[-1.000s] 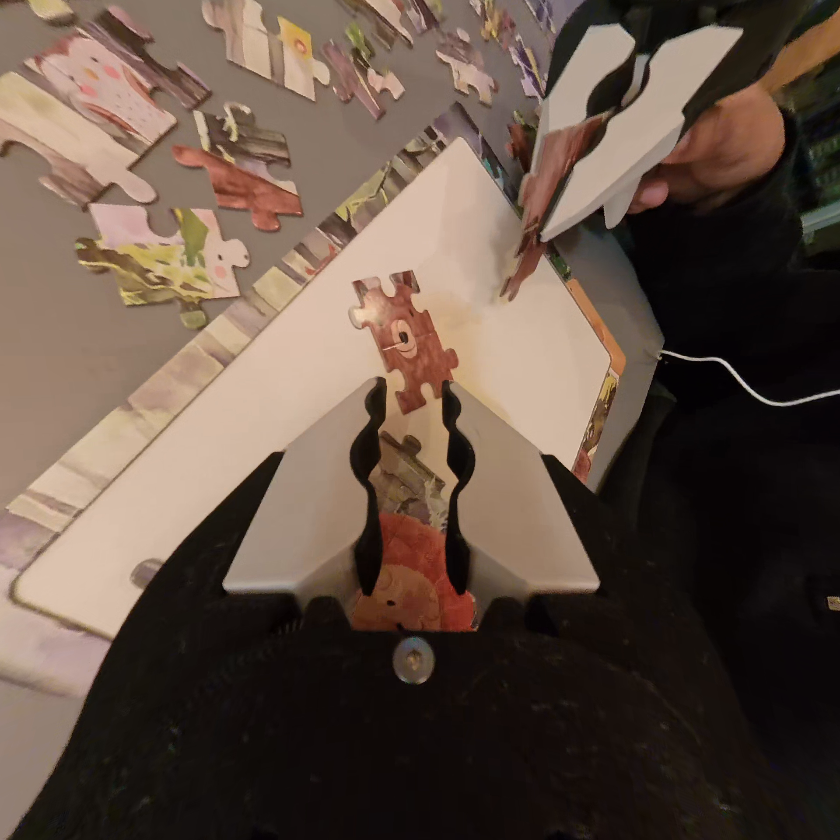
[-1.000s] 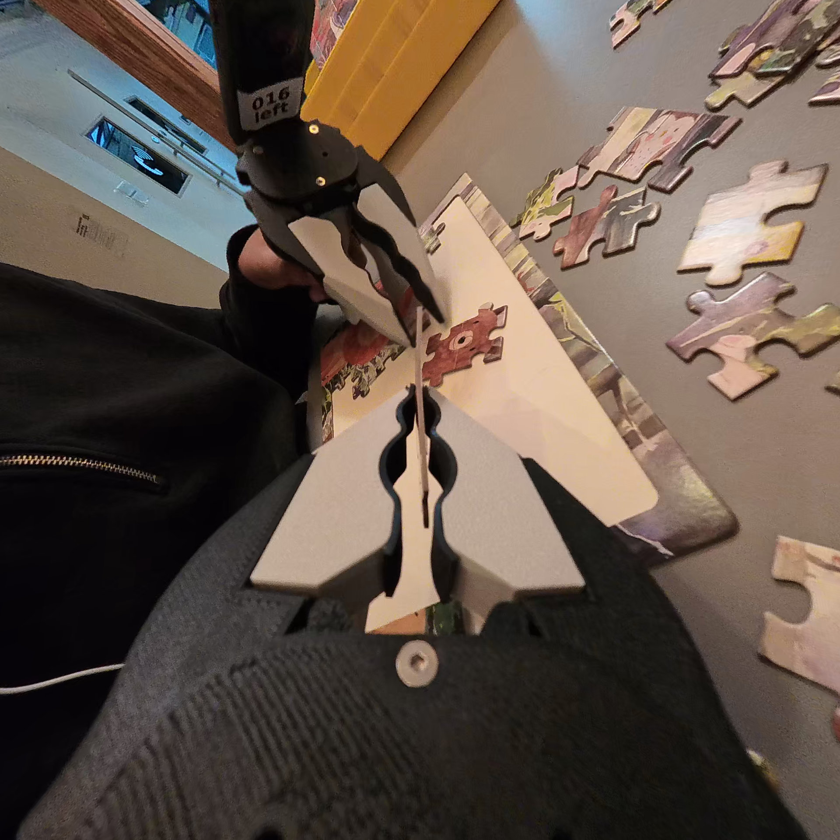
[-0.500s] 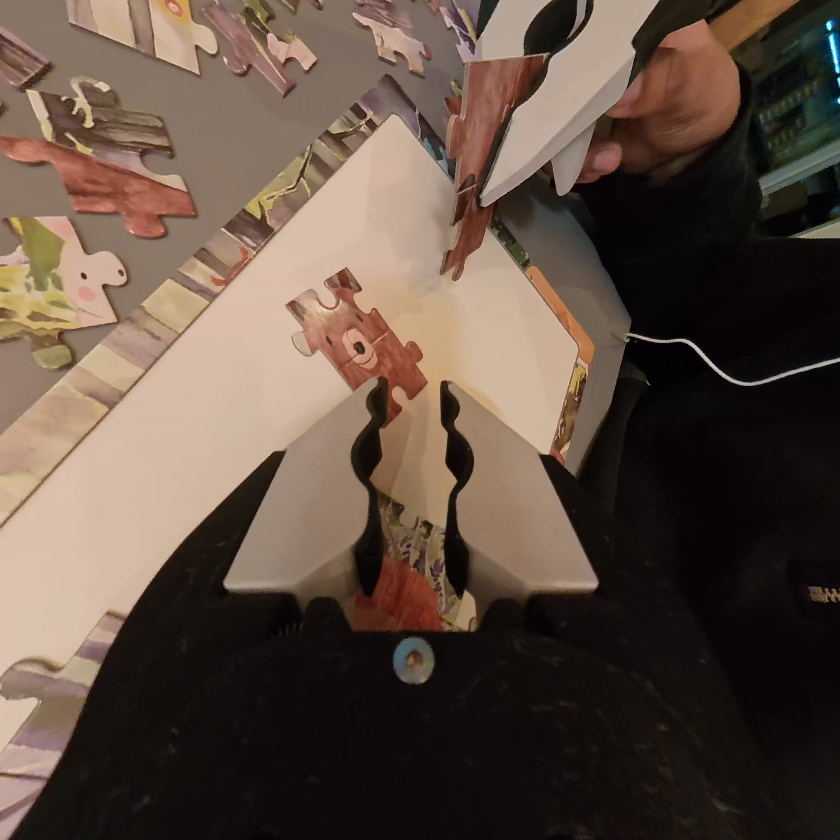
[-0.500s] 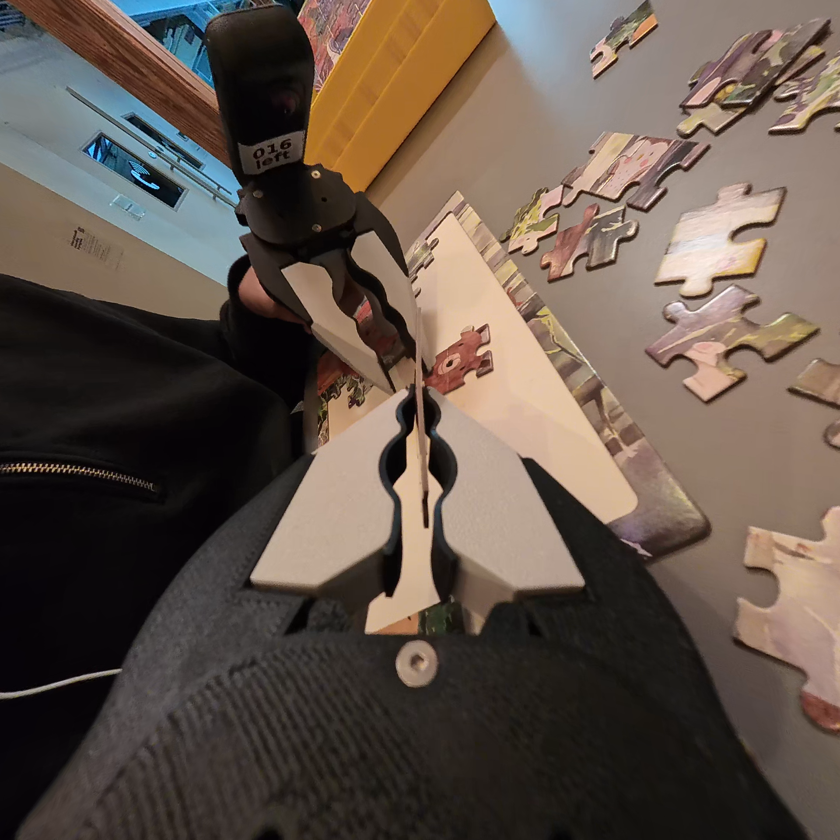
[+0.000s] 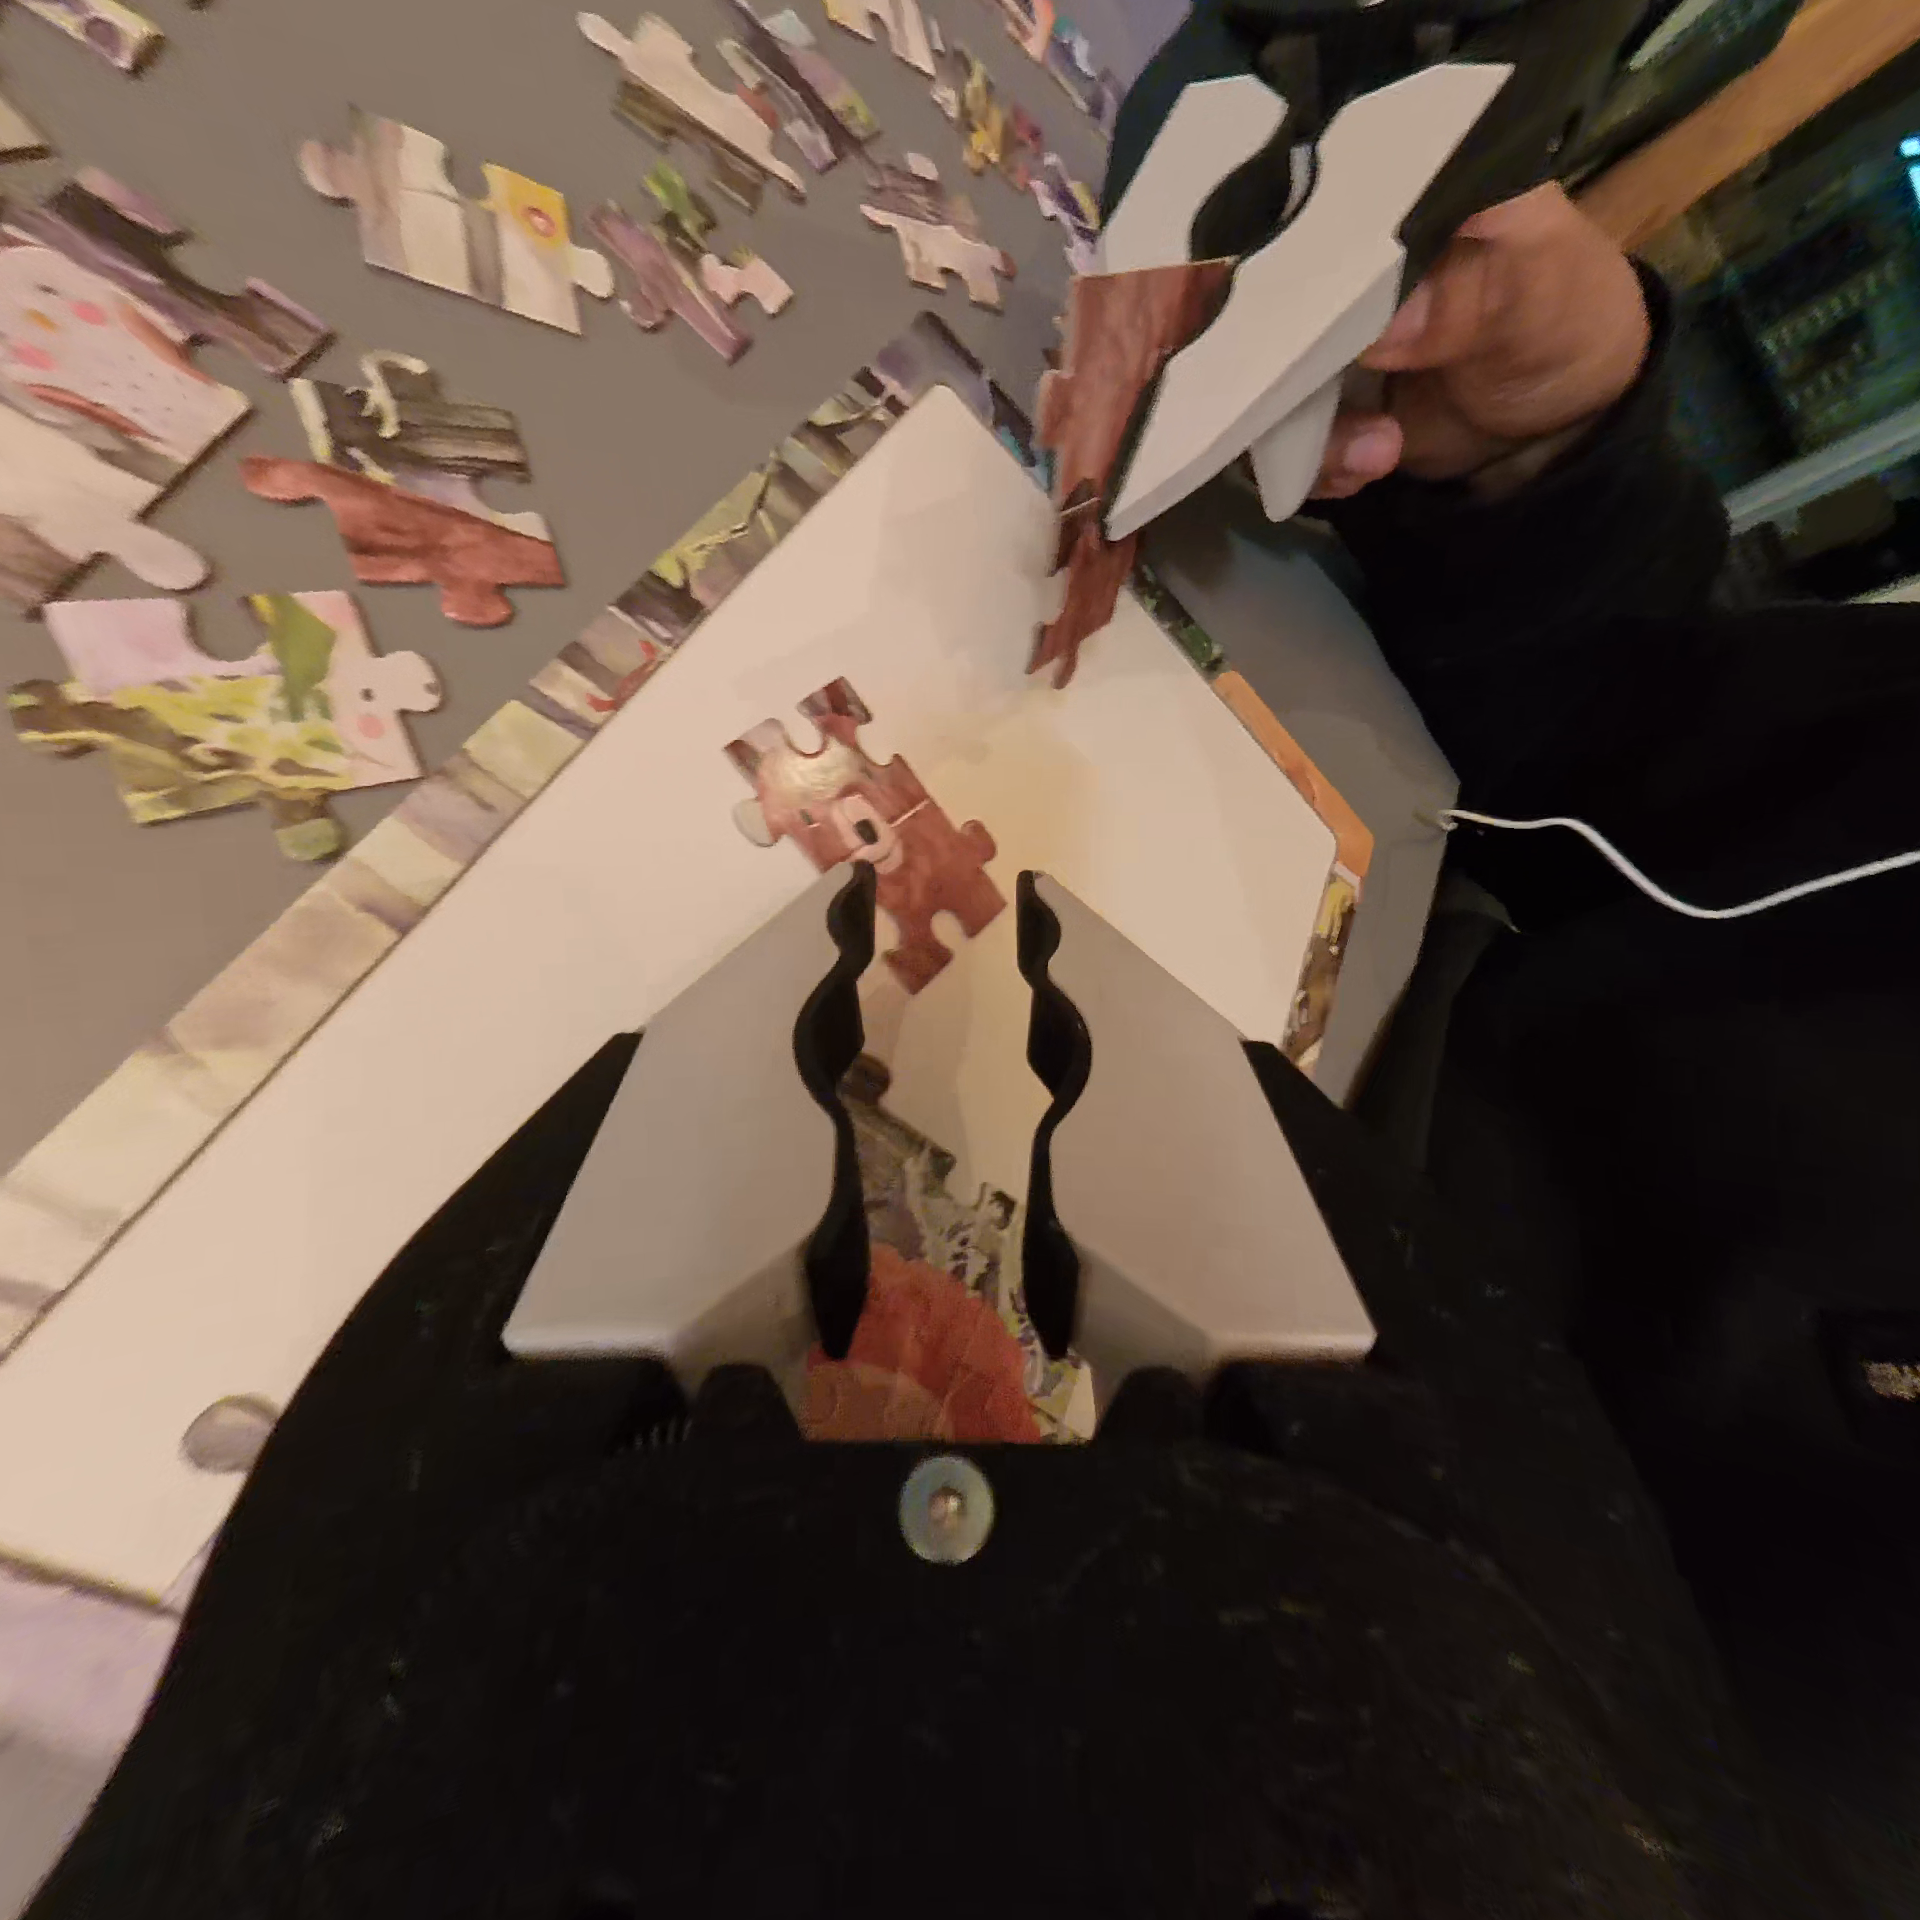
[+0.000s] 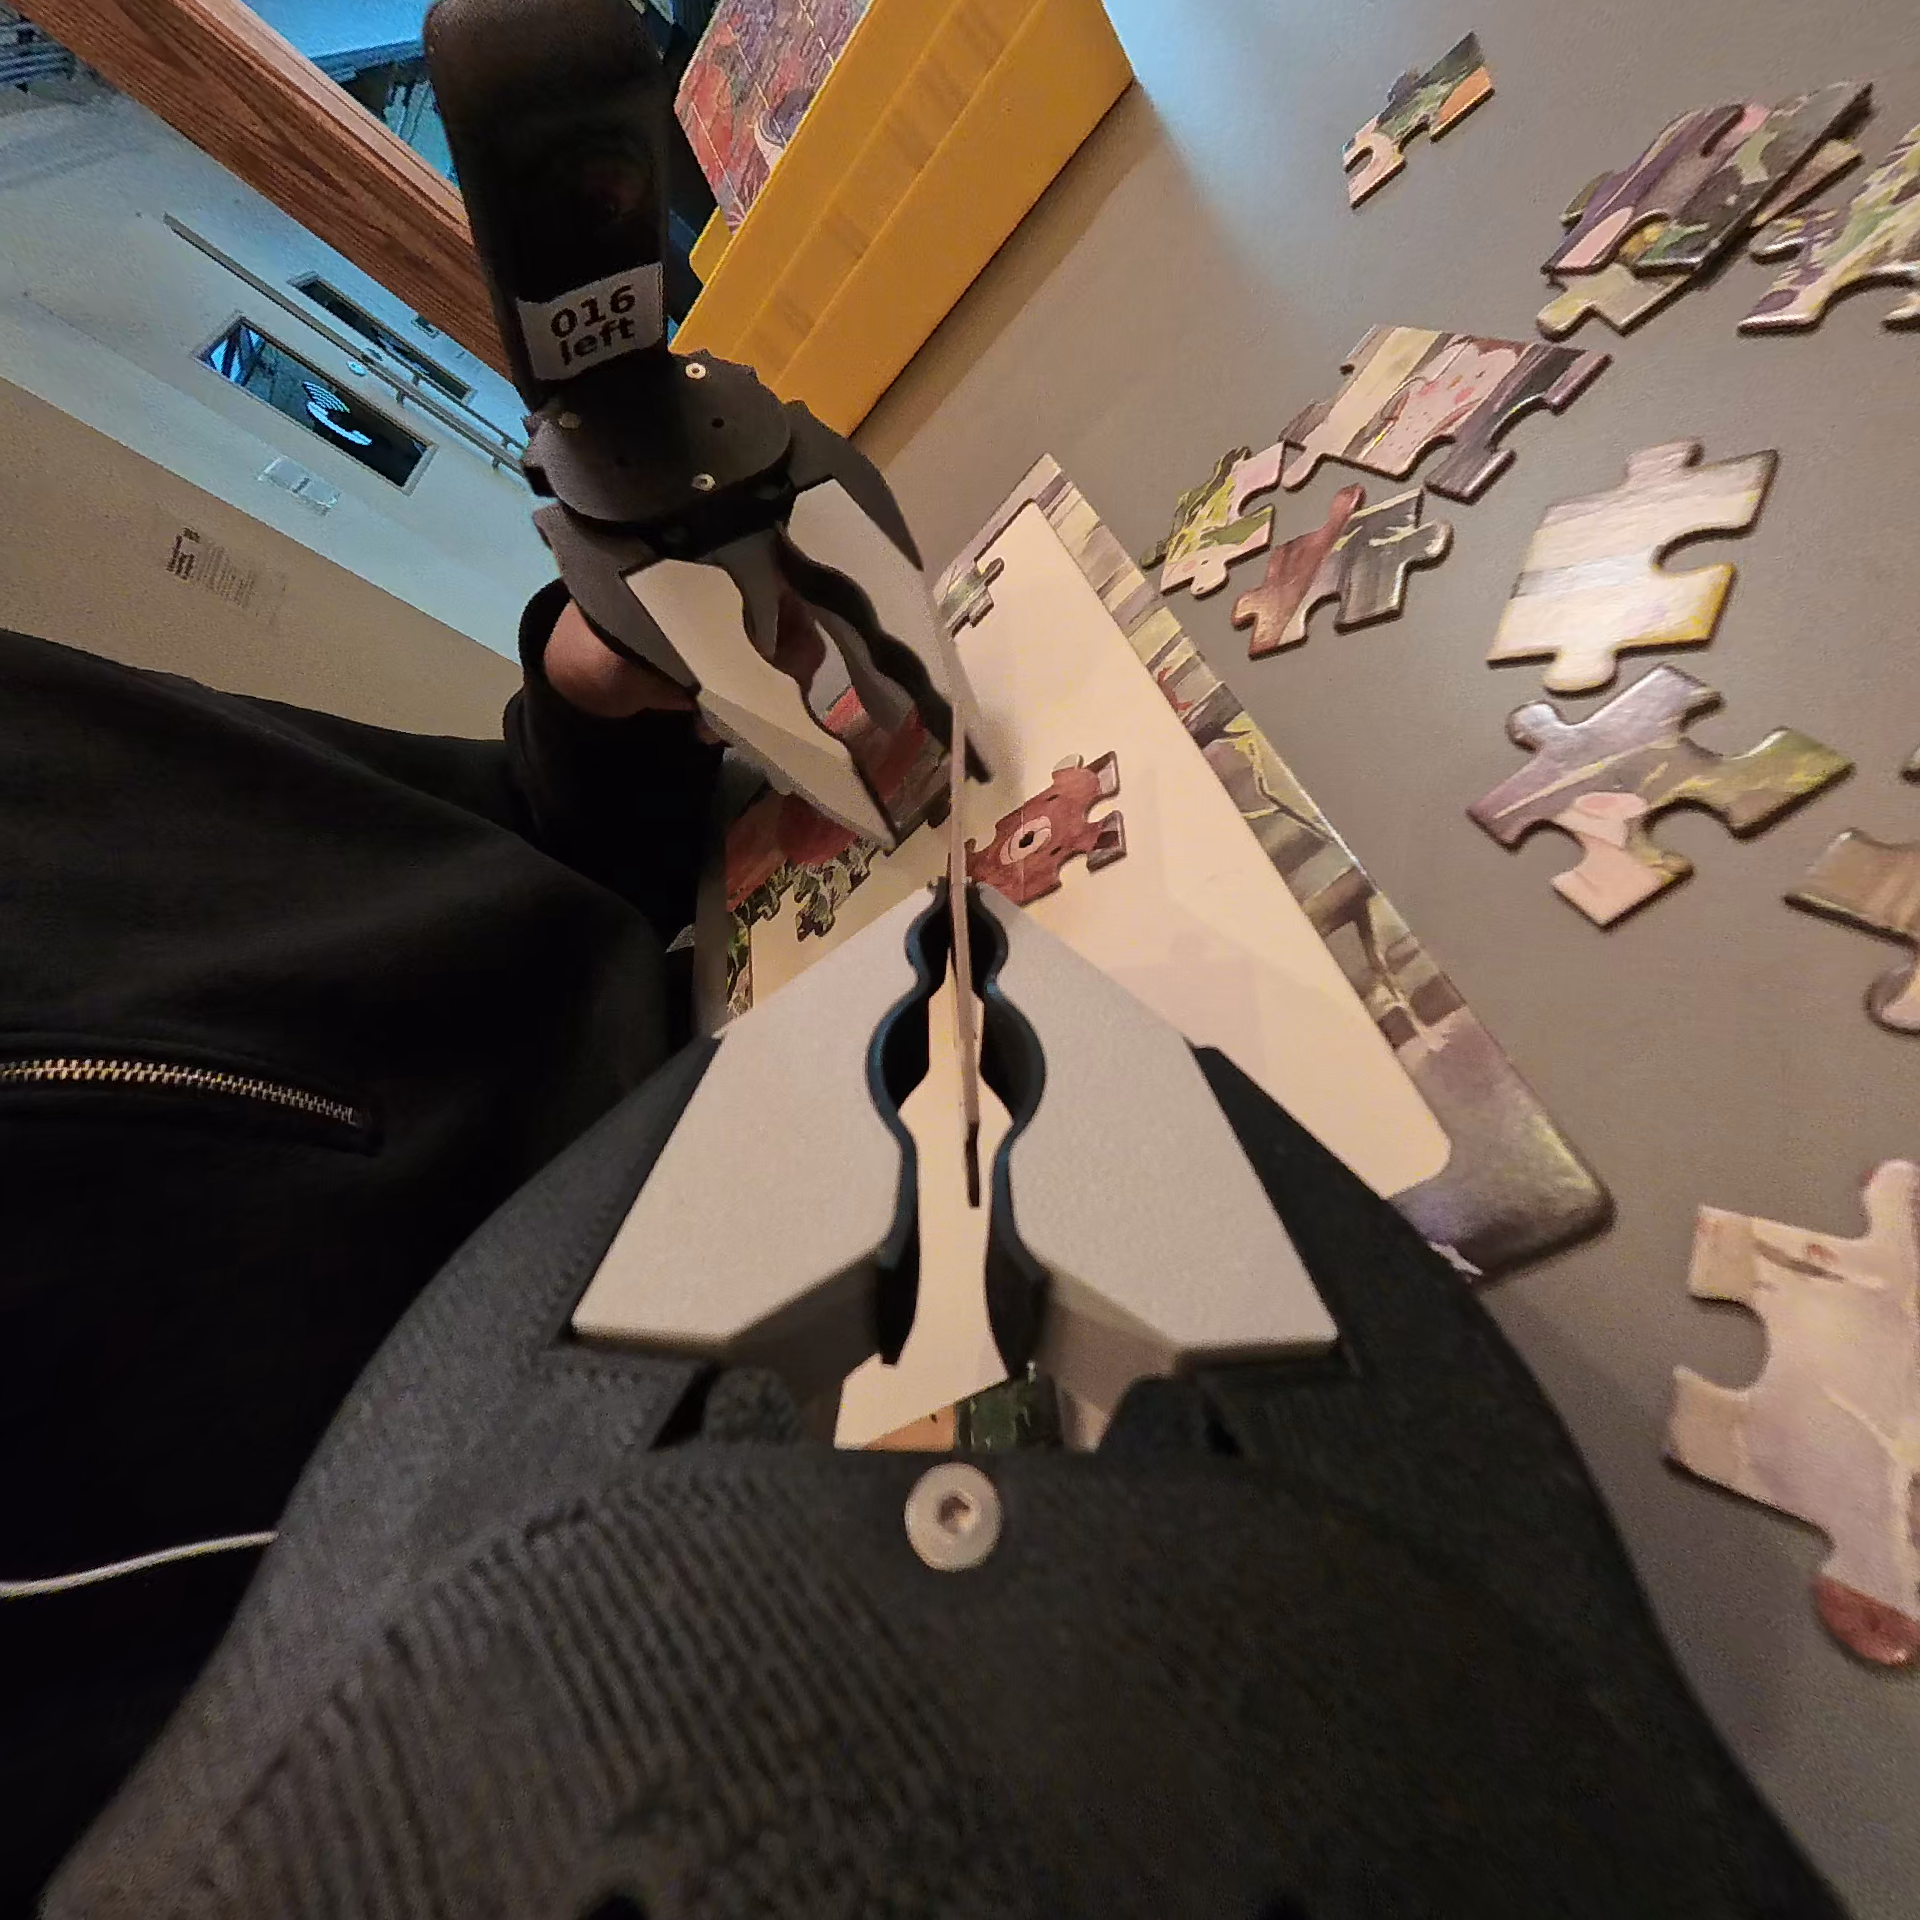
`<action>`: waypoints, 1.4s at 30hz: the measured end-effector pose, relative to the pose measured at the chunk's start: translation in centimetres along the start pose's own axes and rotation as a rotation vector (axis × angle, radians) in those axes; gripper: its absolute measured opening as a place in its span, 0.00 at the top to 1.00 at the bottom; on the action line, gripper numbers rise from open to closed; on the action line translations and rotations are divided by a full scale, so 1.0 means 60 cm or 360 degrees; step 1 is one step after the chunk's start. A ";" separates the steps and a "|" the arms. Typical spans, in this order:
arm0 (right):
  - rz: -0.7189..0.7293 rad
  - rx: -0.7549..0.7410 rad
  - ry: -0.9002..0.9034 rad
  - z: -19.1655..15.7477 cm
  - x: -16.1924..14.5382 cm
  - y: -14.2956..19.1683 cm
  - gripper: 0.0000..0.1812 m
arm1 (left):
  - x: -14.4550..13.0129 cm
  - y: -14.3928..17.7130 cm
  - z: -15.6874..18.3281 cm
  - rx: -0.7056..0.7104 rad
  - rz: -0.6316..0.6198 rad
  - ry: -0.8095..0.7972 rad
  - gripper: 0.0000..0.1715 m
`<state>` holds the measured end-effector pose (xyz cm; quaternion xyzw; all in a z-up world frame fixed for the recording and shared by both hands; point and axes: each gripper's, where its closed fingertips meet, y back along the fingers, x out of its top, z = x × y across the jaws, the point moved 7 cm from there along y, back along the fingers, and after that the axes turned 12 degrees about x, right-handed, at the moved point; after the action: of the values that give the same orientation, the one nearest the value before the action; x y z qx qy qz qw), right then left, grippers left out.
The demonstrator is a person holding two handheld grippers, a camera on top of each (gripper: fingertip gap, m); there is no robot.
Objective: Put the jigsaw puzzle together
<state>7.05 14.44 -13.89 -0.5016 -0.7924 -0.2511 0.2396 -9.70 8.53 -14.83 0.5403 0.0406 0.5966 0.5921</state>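
Note:
A white puzzle board [image 5: 623, 987] with a painted border lies on the grey table; it also shows in the right wrist view [image 6: 1174, 914]. A brown bear-face piece [image 5: 873, 831] lies flat on it, also in the right wrist view [image 6: 1049, 842]. My left gripper [image 5: 940, 883] is open and empty, its tips just short of that piece; it also shows in the right wrist view [image 6: 925, 800]. My right gripper [image 6: 961, 909] is shut on a brown piece [image 5: 1101, 416], held on edge [image 6: 961, 997], its lower tip near the board's far right edge.
Several loose pieces [image 5: 405, 520] lie scattered on the grey table [image 6: 1351, 260] beyond the board. Joined pieces with an orange-red picture [image 5: 914, 1351] fill the board's near corner. A yellow bin [image 6: 914, 177] stands at the far table edge. A white cable [image 5: 1662, 894] crosses the person's dark clothing. The left gripper's tips are roughly 7 cm from the right gripper's.
My left gripper swung left and then back right over the bear-face piece, staying open. My right gripper kept its hold on the brown piece above the board's far edge.

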 end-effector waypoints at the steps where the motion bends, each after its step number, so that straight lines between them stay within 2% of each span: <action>1: 0.0000 0.0001 0.0000 0.000 0.000 0.000 1.00 | -0.002 -0.001 -0.003 0.0030 -0.0011 -0.0002 0.83; 6: 0.0003 0.0004 -0.0002 0.001 0.000 0.000 1.00 | -0.009 -0.014 0.001 0.0036 -0.0069 -0.0024 0.78; 20: 0.0013 0.0004 -0.0008 0.002 0.000 0.001 1.00 | -0.003 -0.022 0.024 -0.0106 -0.0027 -0.0022 0.78; 27: 0.0084 0.0111 -0.0070 0.001 0.003 0.004 1.00 | 0.008 -0.003 0.011 -0.0058 0.0068 0.0002 0.78; 42: 0.0123 0.0135 -0.0091 0.002 0.005 0.006 1.00 | 0.006 -0.005 0.009 -0.0014 0.0077 -0.0043 0.78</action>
<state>7.28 14.84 -13.72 -0.5281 -0.7890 -0.1935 0.2473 -9.01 8.57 -14.58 0.5464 0.0169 0.6035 0.5804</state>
